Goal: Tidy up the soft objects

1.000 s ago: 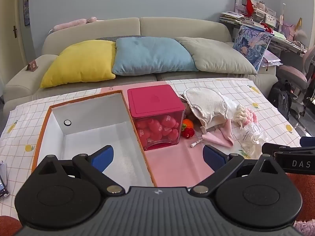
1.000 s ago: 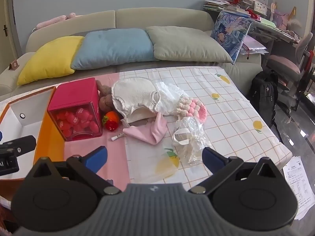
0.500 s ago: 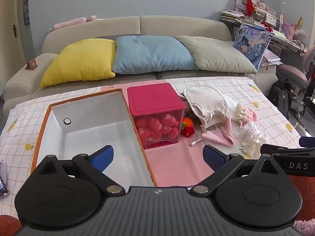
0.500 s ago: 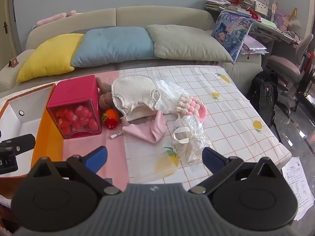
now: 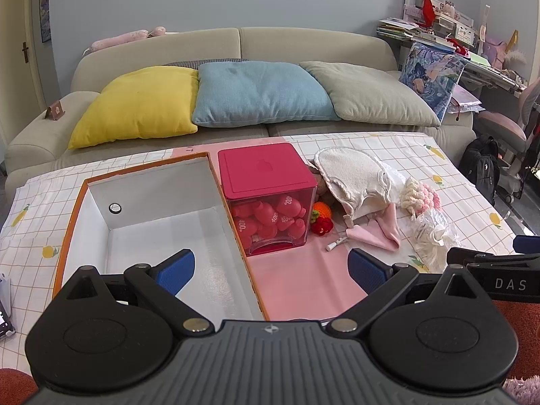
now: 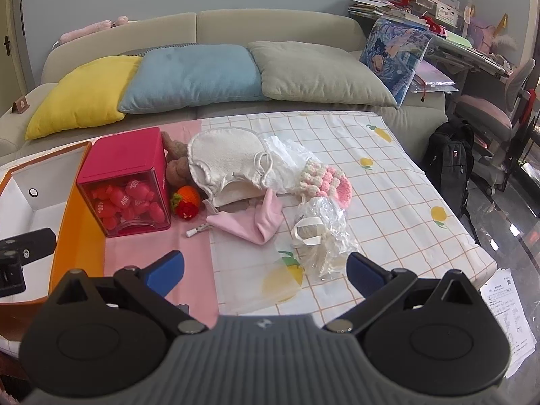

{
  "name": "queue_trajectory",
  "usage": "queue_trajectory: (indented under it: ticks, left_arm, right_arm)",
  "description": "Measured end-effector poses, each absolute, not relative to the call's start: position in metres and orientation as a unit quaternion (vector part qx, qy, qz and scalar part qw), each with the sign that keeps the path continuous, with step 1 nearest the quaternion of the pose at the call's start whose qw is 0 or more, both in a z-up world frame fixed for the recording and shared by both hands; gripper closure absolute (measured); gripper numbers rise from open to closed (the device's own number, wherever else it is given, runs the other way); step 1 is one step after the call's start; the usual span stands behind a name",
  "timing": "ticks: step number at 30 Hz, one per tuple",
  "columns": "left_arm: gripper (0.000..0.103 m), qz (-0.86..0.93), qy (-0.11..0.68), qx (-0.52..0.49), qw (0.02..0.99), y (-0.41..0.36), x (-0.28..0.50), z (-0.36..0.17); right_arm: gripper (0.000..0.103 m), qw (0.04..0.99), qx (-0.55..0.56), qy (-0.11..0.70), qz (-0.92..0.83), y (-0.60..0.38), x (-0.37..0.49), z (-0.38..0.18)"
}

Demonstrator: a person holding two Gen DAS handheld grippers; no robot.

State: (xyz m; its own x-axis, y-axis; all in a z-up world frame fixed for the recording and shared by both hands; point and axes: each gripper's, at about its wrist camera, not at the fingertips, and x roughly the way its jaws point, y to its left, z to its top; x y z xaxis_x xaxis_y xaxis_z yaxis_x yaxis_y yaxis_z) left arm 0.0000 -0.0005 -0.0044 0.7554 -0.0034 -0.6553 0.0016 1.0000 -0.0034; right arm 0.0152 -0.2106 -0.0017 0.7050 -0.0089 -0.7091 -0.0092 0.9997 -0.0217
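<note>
Beige sofa [image 5: 303,44] at 12 o'clock w/ yellow, blue & grey-green cushions. Counter [image 6: 405,182] in front, covered w/ checked cloth plus a pink strip. Orange-edged white box [image 5: 145,216] sits open-topped at 10 o'clock in left wrist view, nothing inside it that I can see. Red-lidded clear bin [image 5: 270,199] touches box's right wall, full of red pieces.

Soft things heaped just right of bin, approx 1 o'clock from left gripper [image 5: 270,270], 12 o'clock from right gripper [image 6: 265,268]: cream drawstring bag [image 6: 229,165] on top, brown plush [image 6: 177,165] tucked behind it, pink-and-cream crochet piece [image 6: 327,179] at bag's right, pink cloth [image 6: 249,222] in front, clear plastic pouch [image 6: 320,236] nearest right gripper, orange-red crochet fruit [image 6: 185,200] beside bin.

Both grippers: jaws spread wide, holding nothing, above counter's near edge.
</note>
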Motion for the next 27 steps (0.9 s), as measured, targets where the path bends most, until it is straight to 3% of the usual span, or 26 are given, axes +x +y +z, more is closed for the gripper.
queue_trajectory:
  ticks: [27]
  left_arm:
    - [0.000,-0.004,0.352,0.000,0.936,-0.0080,-0.0032,-0.0045]
  right_arm:
    - [0.003,0.921,-0.018,0.390,-0.003,-0.2111,0.0165,-0.0016]
